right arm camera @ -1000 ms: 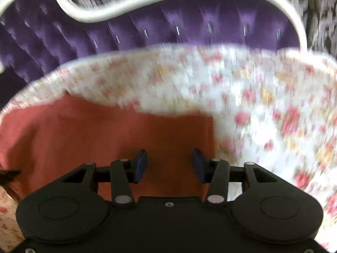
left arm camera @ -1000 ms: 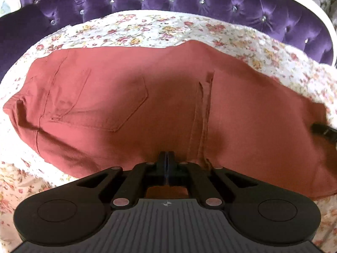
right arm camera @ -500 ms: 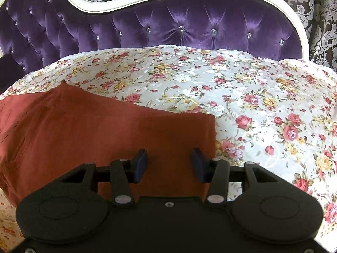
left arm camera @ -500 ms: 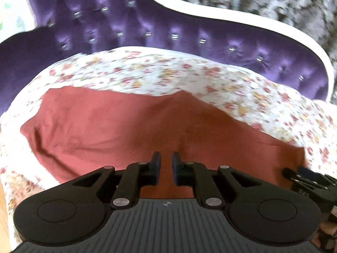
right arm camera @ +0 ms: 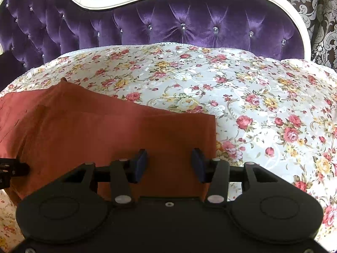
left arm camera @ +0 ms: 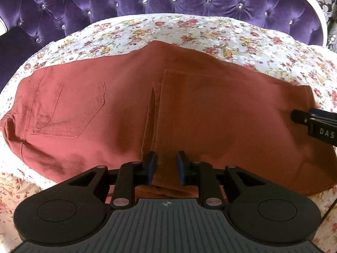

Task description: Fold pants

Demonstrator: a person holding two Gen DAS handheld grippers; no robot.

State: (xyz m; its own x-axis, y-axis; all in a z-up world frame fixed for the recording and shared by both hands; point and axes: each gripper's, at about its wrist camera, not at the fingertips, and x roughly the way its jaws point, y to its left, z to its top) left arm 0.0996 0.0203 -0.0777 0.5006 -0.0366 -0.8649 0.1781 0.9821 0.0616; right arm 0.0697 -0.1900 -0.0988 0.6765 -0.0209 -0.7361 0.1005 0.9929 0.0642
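Your left claw [left arm camera: 164,166] is released, its blue pads parted just above the near edge of the rust-red pants [left arm camera: 168,109]. The pants lie flat on the floral bedspread [right arm camera: 252,97], back pocket to the left. Your right claw [right arm camera: 169,165] is spread wide over their right end.

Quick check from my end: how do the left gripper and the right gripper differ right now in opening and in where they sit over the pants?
The left gripper shows a narrow gap between its pads; the right gripper is spread clearly wider.
The left gripper sits at the near edge of the pants, by the hem line close to the back pocket; the right gripper sits at the squared end next to the floral bedspread.
Shared: both are open, holding nothing.
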